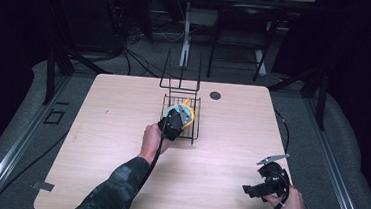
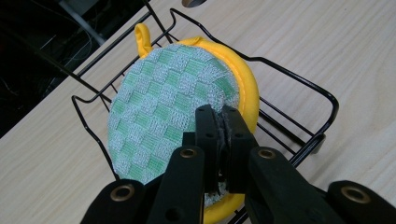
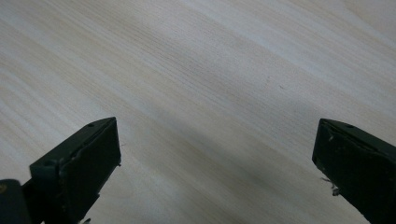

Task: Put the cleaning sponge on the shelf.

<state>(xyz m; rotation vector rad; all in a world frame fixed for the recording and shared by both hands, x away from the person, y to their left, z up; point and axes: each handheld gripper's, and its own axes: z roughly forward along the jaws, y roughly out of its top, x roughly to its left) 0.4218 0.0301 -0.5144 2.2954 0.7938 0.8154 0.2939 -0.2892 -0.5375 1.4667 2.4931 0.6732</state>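
With the left tool (image 2: pixel 219 135) clenched on the near edge of the round green-checked, yellow-rimmed cloth pot holder (image 2: pixel 163 107) in the black wire rack (image 2: pixel 299 84) mid-table, lift it straight to clear the wires, I judge, while the right tool (image 3: pixel 215 158) waits released over the pale wooden table (image 3: pixel 196 70).

No readable text, labels, numbers — none anywhere.

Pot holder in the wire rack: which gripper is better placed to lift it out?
Left. The left gripper is already at the wire rack, fingers closed on the pot holder. The right gripper sits open near the table corner, far away.
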